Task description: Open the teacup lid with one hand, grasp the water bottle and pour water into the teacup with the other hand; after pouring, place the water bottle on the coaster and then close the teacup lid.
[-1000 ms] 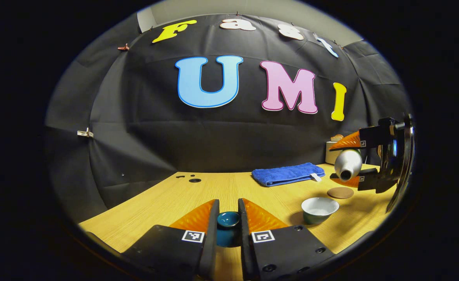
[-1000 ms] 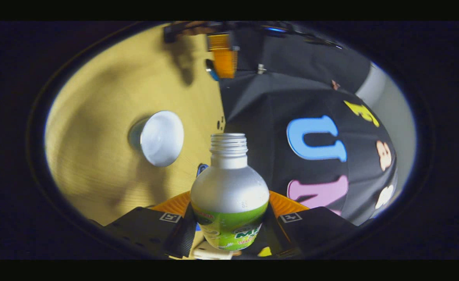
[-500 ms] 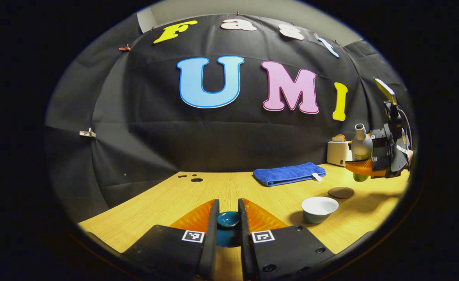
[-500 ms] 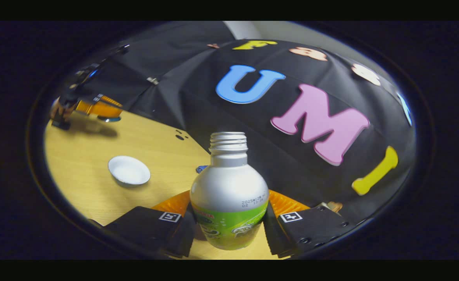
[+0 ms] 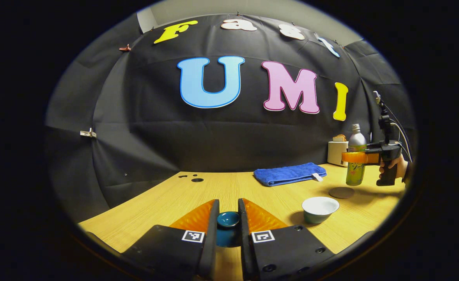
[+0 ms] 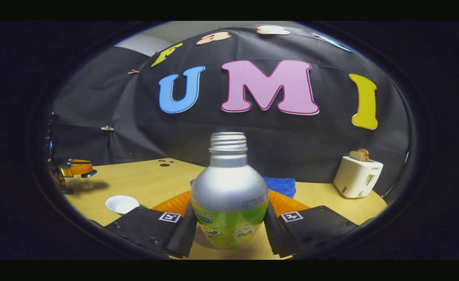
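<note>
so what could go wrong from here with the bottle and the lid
1. The water bottle is held upright in the right tool, apart from the coaster and seemingly above the table; released off-centre, it could miss the coaster or tip.
2. The bottle has no cap, so any tilt could spill.
3. The teacup stands open while the left tool holds the lid; a misaligned return could knock the cup.

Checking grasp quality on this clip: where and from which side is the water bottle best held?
On the straight labelled body, below the shoulder, coming in level from the side. The water bottle stands upright, and its neck narrows to an open threaded mouth that gives little to press on. The right gripper holds it exactly so, one finger on each side of the label.
</note>
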`<state>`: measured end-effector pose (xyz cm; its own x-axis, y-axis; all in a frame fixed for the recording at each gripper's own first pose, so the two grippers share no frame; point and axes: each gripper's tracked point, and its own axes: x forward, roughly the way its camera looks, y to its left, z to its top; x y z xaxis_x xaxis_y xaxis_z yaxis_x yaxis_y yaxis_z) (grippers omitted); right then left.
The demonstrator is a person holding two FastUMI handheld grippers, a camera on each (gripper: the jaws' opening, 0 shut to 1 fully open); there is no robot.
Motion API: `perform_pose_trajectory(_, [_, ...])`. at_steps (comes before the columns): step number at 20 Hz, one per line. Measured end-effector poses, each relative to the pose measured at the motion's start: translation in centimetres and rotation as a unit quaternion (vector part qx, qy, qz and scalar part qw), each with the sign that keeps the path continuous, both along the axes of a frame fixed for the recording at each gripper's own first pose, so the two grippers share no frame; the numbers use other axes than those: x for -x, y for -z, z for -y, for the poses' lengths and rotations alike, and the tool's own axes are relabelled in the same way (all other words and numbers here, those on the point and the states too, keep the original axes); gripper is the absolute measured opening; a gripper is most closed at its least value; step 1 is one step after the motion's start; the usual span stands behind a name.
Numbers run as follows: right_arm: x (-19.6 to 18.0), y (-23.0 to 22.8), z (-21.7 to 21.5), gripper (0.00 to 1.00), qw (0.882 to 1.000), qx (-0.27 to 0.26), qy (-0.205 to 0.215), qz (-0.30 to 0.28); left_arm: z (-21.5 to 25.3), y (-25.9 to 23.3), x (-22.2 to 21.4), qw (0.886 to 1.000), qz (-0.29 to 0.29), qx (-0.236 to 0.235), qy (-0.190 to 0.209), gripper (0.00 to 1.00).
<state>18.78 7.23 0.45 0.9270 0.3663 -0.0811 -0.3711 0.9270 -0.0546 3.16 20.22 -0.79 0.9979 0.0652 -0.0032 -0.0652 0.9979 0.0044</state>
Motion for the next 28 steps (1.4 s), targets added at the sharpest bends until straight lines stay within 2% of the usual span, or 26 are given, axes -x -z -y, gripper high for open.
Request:
perform_pose_trajectory(8, [-1.8,1.4,-0.7,0.79,0.998,-0.05,0.014,-0.018,0.0,0.0,0.0,1.0,0.0,0.0,-0.002,0.3])
perform_pose_trajectory(9, [-1.9,1.7,-0.7,0.8,0.999,-0.048,0.017,-0.019,0.0,0.0,0.0,1.0,0.0,0.0,-0.002,0.33])
perform_pose_trajectory(10, [-1.9,2.0,-0.7,0.8,0.999,-0.043,0.019,-0.022,0.0,0.0,0.1,1.0,0.0,0.0,-0.002,0.3])
perform_pose_trajectory(18, [-1.9,2.6,-0.6,0.83,0.999,-0.031,0.027,-0.029,0.0,0.0,0.1,1.0,0.0,0.0,-0.002,0.3])
perform_pose_trajectory(19, [-2.0,2.8,-0.5,0.83,0.999,-0.029,0.029,-0.032,0.0,0.0,0.1,1.0,0.0,0.0,-0.003,0.33])
perform_pose_trajectory(20, [-1.8,2.8,-0.5,0.84,0.999,-0.027,0.03,-0.033,0.0,0.1,0.0,1.0,0.0,0.0,-0.002,0.3])
perform_pose_trajectory(21, [-1.8,2.9,-0.5,0.92,0.999,-0.025,0.031,-0.035,0.0,0.0,0.1,1.0,0.0,0.0,-0.003,0.3])
perform_pose_trajectory(23, [-1.6,2.7,-0.3,0.99,0.998,-0.023,0.035,-0.038,0.0,0.0,0.0,1.0,0.0,0.0,-0.002,0.33])
perform_pose_trajectory(24, [-1.4,2.8,-0.3,0.95,0.998,-0.021,0.036,-0.042,0.0,0.1,0.0,1.0,0.0,0.0,-0.002,0.3])
perform_pose_trajectory(25, [-1.3,3.0,-0.3,0.99,0.998,-0.014,0.039,-0.046,0.0,0.0,0.1,1.0,0.0,0.0,-0.002,0.3])
perform_pose_trajectory(26, [-1.1,3.1,-0.1,0.99,0.998,-0.006,0.044,-0.049,0.0,0.0,0.1,1.0,0.0,0.0,-0.003,0.32])
perform_pose_trajectory(28, [-0.5,2.9,-0.1,0.99,0.998,0.005,0.048,-0.049,0.0,0.0,0.1,1.0,0.0,0.0,-0.004,0.3])
